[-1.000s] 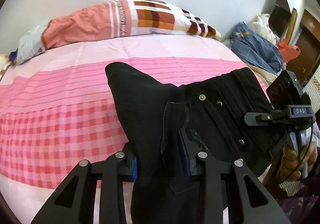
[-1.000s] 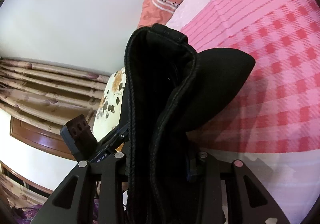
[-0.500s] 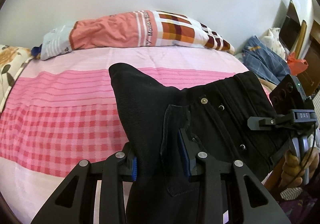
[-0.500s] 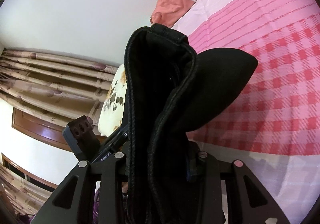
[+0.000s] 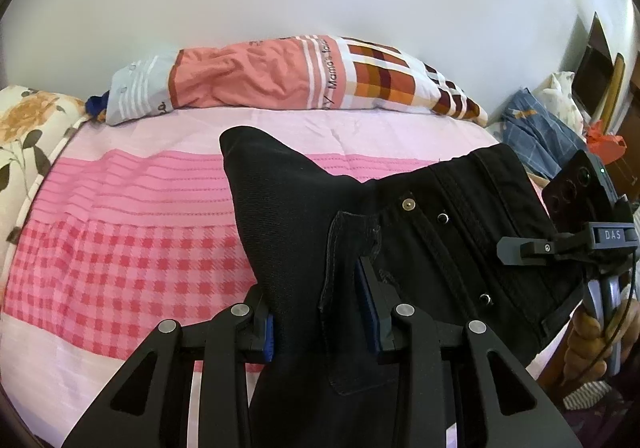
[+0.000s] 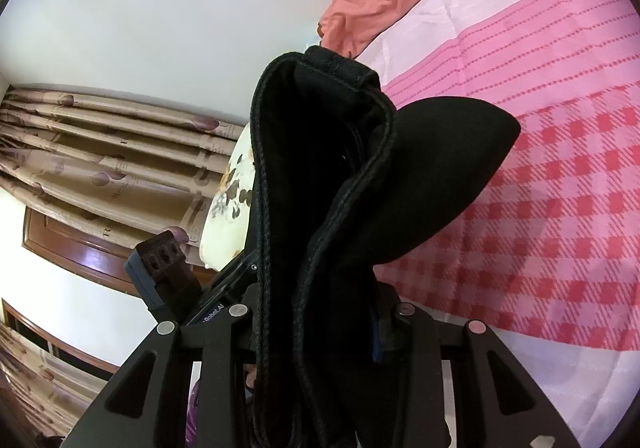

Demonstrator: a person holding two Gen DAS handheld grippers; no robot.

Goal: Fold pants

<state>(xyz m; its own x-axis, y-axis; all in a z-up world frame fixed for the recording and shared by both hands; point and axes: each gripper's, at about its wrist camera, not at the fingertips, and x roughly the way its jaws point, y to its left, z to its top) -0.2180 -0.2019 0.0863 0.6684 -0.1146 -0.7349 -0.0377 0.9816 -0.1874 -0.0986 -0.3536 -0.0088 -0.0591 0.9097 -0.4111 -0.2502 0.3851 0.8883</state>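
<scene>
Above the near edge of the bed (image 5: 120, 232), you hold the black pants (image 5: 440, 248) off the sheet by the waist. Your left gripper (image 5: 320, 312) is clamped on the fly side, fingers pointing level toward the far edge, where a pillow (image 5: 280, 75) lies. Your right gripper (image 6: 316, 324) pinches the doubled waistband from the bed's right side, fingers aimed leftward across the bed. One pocket lining (image 6: 440, 175) sticks out toward the checked sheet.

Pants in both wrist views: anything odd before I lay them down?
One thing: a pocket lining sticks out of the black pants, which the left gripper and right gripper hold above the bed.
</scene>
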